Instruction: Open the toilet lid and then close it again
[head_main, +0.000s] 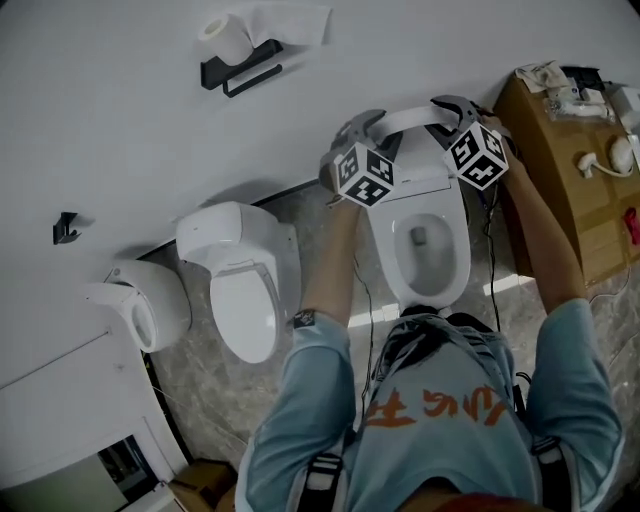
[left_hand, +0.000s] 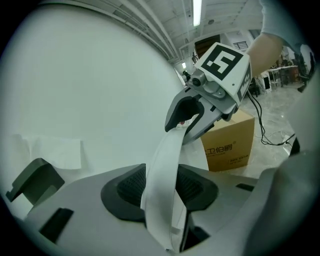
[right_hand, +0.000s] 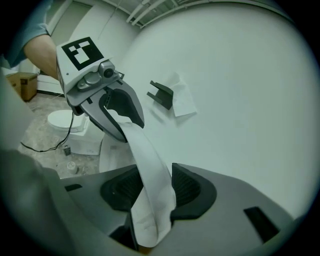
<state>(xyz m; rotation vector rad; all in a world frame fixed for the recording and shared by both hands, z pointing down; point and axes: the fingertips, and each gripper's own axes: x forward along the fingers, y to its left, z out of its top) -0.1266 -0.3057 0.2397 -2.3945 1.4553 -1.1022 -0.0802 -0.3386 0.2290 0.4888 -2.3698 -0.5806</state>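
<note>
Head view: my left gripper (head_main: 358, 128) and right gripper (head_main: 452, 106) clamp the raised toilet lid (head_main: 410, 117); closing likely comes next, needing slow lowering

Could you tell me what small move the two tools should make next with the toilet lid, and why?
Probably swing the lid forward and down a little, both tools together. The left tool and right tool each clamp its edge, it stands raised by the wall, and the bowl lies uncovered.
</note>
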